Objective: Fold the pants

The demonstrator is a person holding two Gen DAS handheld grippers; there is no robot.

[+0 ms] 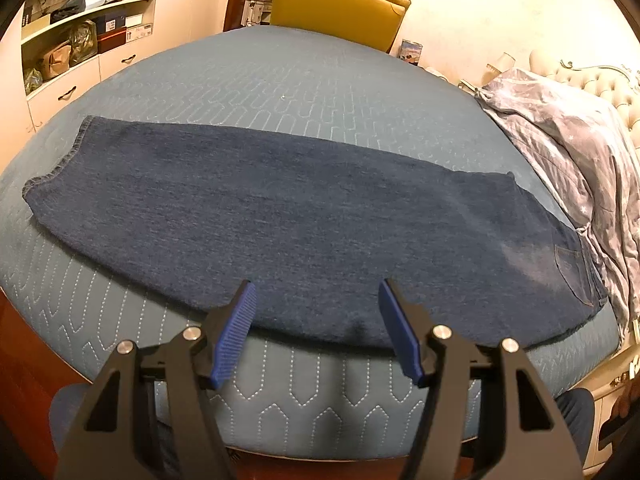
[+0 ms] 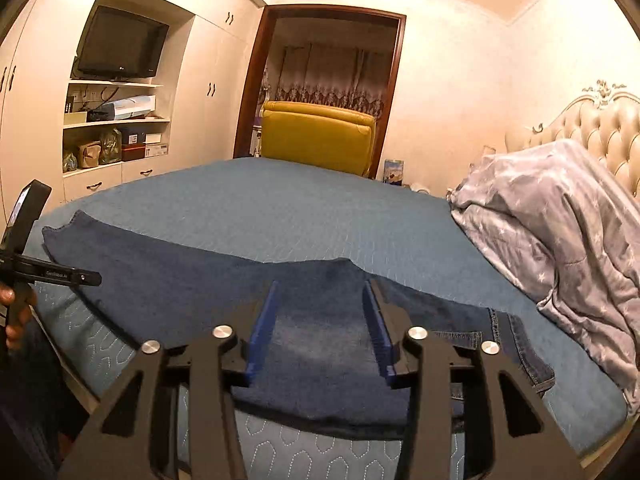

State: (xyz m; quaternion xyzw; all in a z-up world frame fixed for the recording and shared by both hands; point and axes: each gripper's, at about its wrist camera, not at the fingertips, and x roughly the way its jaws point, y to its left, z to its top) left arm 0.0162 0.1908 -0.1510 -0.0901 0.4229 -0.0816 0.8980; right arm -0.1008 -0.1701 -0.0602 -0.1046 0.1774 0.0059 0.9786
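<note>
Dark blue denim pants (image 1: 280,216) lie flat across the blue quilted bed (image 1: 280,80), folded lengthwise, leg hems at the left and waist with a back pocket at the right. My left gripper (image 1: 318,290) hovers open over the pants' near edge, nothing between its blue pads. In the right wrist view the same pants (image 2: 180,276) stretch leftward. My right gripper (image 2: 322,290) stands open above the seat and waist end, its fingers empty. The left gripper's black body (image 2: 48,272) shows at the left edge, held by a hand (image 2: 16,312).
A rumpled grey star-print duvet (image 2: 560,240) is heaped at the bed's right side by a tufted headboard (image 2: 600,128). A yellow chair (image 2: 316,136) stands beyond the bed. White shelves and cabinets (image 2: 112,128) line the left wall.
</note>
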